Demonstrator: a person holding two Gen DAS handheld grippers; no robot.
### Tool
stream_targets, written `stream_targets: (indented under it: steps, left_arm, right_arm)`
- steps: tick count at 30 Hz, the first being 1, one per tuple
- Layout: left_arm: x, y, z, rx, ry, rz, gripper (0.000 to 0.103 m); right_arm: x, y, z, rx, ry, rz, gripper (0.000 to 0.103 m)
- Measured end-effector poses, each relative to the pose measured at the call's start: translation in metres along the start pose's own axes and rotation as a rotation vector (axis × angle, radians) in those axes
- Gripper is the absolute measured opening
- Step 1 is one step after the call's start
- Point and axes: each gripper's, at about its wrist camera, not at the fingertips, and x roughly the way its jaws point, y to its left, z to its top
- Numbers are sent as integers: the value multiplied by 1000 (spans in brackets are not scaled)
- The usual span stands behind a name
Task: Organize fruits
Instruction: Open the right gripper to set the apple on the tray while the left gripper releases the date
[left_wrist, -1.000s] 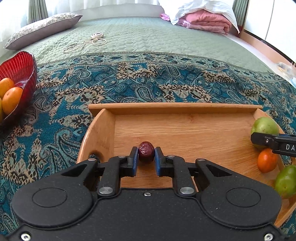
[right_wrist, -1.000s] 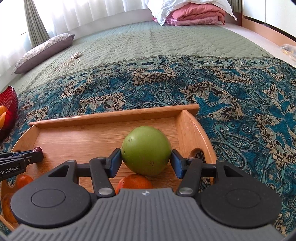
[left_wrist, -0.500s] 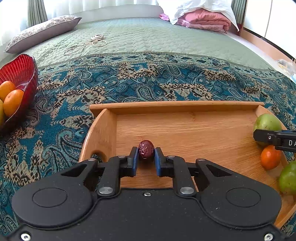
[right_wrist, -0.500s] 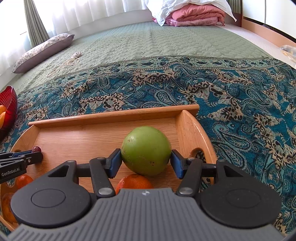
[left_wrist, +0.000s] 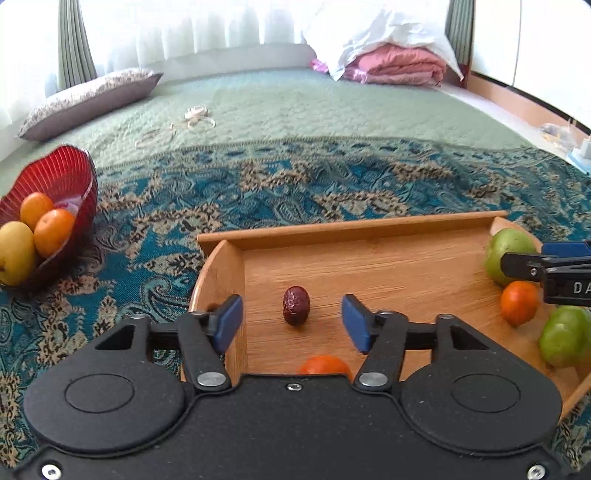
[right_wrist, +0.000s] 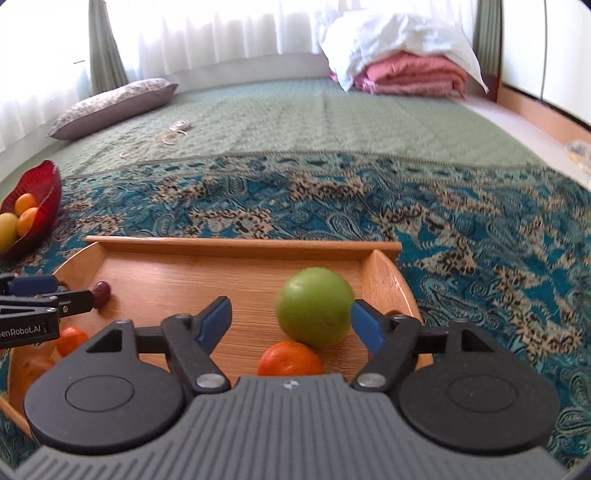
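From the left wrist, the left tongs (left_wrist: 291, 323) are opening, pads clear of the small wrinkled date (left_wrist: 296, 305) near the tray's (left_wrist: 347, 230) left wall; it looks light and firm, best pinched across its middle. From the right wrist, the right tongs (right_wrist: 291, 325) are opening too, one pad just beside the smooth green fruit (right_wrist: 314, 312) by the tray's right wall, which looks heavier and apt to roll, so grip it at its widest.

Date (left_wrist: 296, 305) in tray (left_wrist: 347, 229) (bowl (left_wrist: 85, 173) left).

The left tongs (left_wrist: 291, 323) have a matte black body with two round discs, silver pivot screws and blue finger pads (left_wrist: 229, 323). The right tongs (right_wrist: 290, 325) match, but with a ribbed grey centre panel; white lettering marks their sides.
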Motion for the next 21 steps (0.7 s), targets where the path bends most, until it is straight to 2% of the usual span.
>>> stream_targets:
  steps: [4, 10, 13, 21]
  left_arm:
    - [-27, -4, -6, 11, -47, -32, 81]
    - [-68, -18, -24, 64, -119, -58, 92]
    - [-83, -23, -36, 87, -126, -67, 94]
    - [-106, -28, -65, 100, -81, -107, 94]
  right_arm:
    - [-20, 9, -6, -52, -43, 14, 89]
    - [-51, 20, -23, -105, -107, 35, 91]
    - [-66, 26, -35, -134, -142, 46, 93]
    - [-101, 42, -73, -219, -218, 42, 95]
